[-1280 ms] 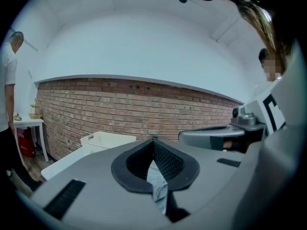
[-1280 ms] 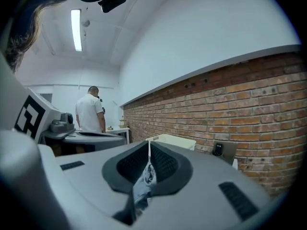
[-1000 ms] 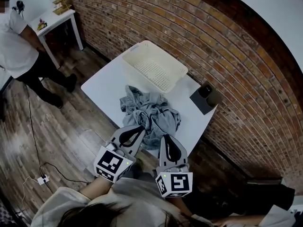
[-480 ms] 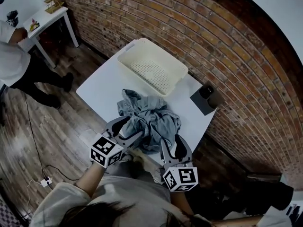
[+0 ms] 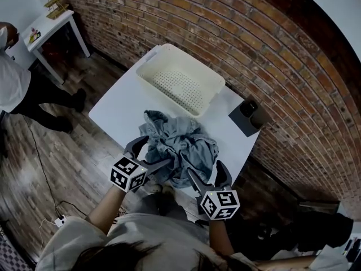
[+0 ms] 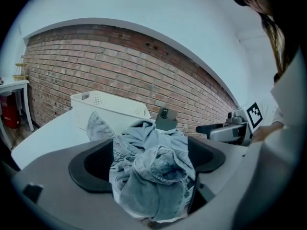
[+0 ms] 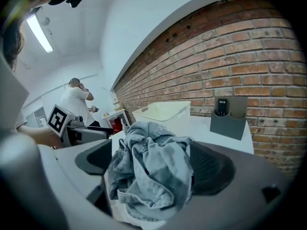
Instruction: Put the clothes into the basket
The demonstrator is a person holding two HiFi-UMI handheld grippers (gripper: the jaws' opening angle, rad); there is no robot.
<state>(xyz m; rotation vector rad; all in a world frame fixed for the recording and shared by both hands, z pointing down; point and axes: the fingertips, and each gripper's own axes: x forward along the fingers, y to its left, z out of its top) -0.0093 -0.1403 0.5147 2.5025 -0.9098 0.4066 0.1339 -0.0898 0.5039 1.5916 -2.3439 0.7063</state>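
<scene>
The left gripper (image 5: 151, 152) and right gripper (image 5: 207, 174) have sunk, jaws just opened apart, denim clothes (image 5: 181, 144) bunched between each pair.

You're working in what looks like a plain studio or test room rather than a lived-in home. A long exposed brick wall (image 5: 271, 44) runs behind your white counter (image 5: 121, 103), with smooth white plaster (image 6: 144, 13) above it and a strip light (image 7: 40, 33) overhead. The floor (image 5: 62, 145) is dark wood planks, and a cable (image 5: 35, 162) trails loose across it to a power strip (image 5: 60, 222). A small white side table (image 5: 53, 21) with a few small objects stands by the wall, near another person (image 5: 14, 83). A white laundry basket (image 5: 180, 81) on the counter adds a household touch.
</scene>
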